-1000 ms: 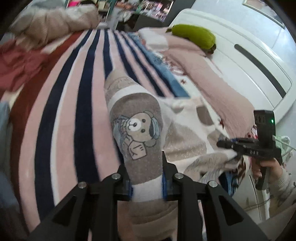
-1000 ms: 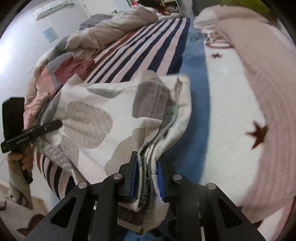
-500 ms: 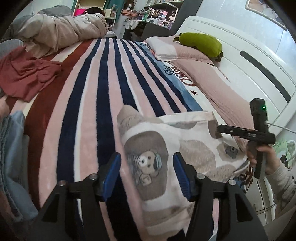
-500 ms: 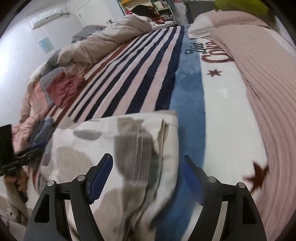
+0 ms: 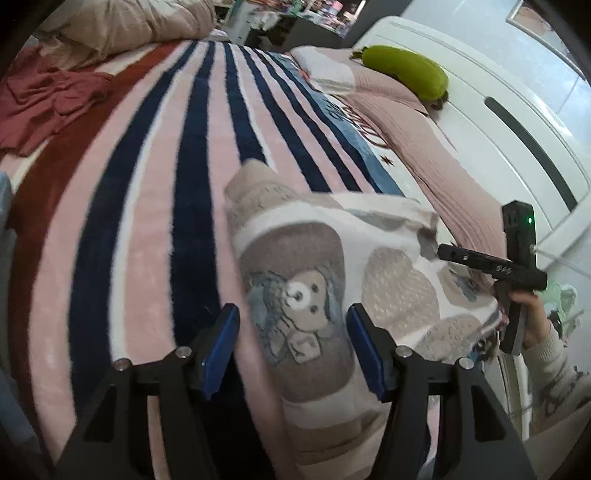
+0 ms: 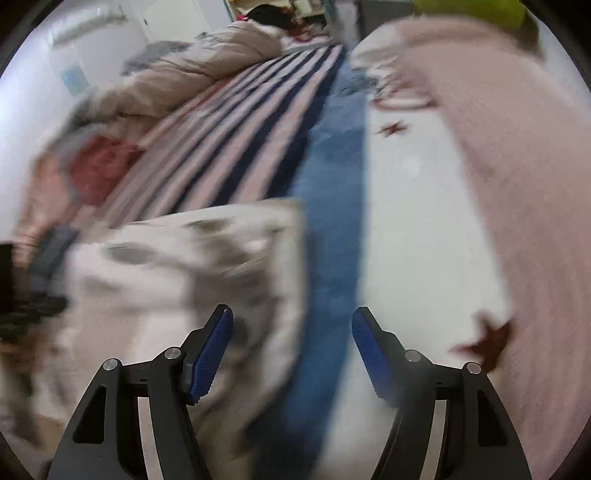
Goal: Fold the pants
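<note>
both grippers, left gripper (image 5: 291,347) and right gripper (image 6: 291,350), gape wide and grip nothing, presumably since the pants (image 5: 332,266) (bear print up) lie folded on the striped blanket's (image 5: 155,192) near edge

The pants (image 5: 332,266) lie on the bed (image 5: 147,184) near its front edge, with the pillow (image 5: 402,70) at the far right corner and a heaped quilt (image 5: 129,22) at the far left corner.

Both grippers' jaws wide apart.
</note>
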Tool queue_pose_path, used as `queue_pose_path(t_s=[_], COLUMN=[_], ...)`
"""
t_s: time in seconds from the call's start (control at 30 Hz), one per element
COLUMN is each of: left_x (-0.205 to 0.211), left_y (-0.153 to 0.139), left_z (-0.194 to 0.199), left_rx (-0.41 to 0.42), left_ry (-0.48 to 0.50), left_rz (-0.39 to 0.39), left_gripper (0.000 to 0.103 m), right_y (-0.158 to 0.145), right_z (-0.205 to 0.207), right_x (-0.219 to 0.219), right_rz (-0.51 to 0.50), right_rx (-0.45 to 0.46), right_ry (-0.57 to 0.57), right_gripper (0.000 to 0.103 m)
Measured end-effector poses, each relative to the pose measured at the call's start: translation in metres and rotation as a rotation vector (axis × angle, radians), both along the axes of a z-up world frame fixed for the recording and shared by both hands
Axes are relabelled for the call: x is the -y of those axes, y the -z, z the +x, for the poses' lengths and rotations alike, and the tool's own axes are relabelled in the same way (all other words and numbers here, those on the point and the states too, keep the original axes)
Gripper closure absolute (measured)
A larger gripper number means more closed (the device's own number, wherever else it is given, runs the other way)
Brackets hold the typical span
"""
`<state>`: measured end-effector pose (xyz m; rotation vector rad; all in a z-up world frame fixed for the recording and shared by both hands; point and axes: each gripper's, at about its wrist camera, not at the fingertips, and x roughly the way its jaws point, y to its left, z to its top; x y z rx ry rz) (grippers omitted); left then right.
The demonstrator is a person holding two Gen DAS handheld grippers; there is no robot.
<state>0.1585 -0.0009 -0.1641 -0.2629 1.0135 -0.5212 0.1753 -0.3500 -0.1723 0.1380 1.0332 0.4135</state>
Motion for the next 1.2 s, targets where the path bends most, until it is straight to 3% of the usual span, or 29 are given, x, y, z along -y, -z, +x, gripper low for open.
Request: queue_pose_path(t_s=[0.07,0.17,0.2,0.23,0.27,0.3,0.37,0.57,0.77,1.2], left_x=[0.002,0.005,0.006,0.006,0.007,0.009,0.014,0.01,-0.033,-0.156], left_y=[0.005,0.011,0.011,0.011,0.01,0.005,-0.005,-0.051,-0.106,-0.166], left_z=[-0.003,-0.004,-0.004,-0.003,-0.003,-0.004,-0.009,-0.025,-0.053,-0.096], left_rx=[-0.024,-0.036,-0.035,-0.037,-0.04,-0.024,0.014,0.131,0.247,0.347], left_ry=[0.021,0.025,0.018,0.021,0.023,0.016,0.023,0.02,-0.023,-0.196], left_rz=[-0.019,-0.023,-0.029,-0.044,-0.059,-0.044,0.0,0.068,0.09,0.165], left_gripper=[0.047,0.048,0.056,0.072,0.075,0.078,0.082,0.084,0.084,0.084], right_y=[0.004,0.011,0.012,0.011,0.011,0.011,0.005,-0.048,-0.101,-0.147], right_z=[-0.005,-0.014,-0.016,-0.017,-0.018,-0.019,-0.023,-0.035,-0.053,-0.059], right_x=[-0.004,-0.015,-0.017,-0.019,-0.021,-0.023,-0.028,-0.046,-0.085,-0.216], right_rz=[0.101,0.055,0.046,0.041,0.045,0.051,0.029,-0.011,-0.013,0.06], right_rx=[-0.09,-0.125,-0.12,-0.112,-0.11,-0.113,-0.084,0.051,0.166,0.268], right_ry=[-0.064,-0.096,-0.1,-0.105,-0.114,-0.116,-0.124,-0.128,-0.156,-0.269], right_gripper=[0.039,0.039,0.049,0.06,0.083,0.089,0.093,0.094,0.095,0.094])
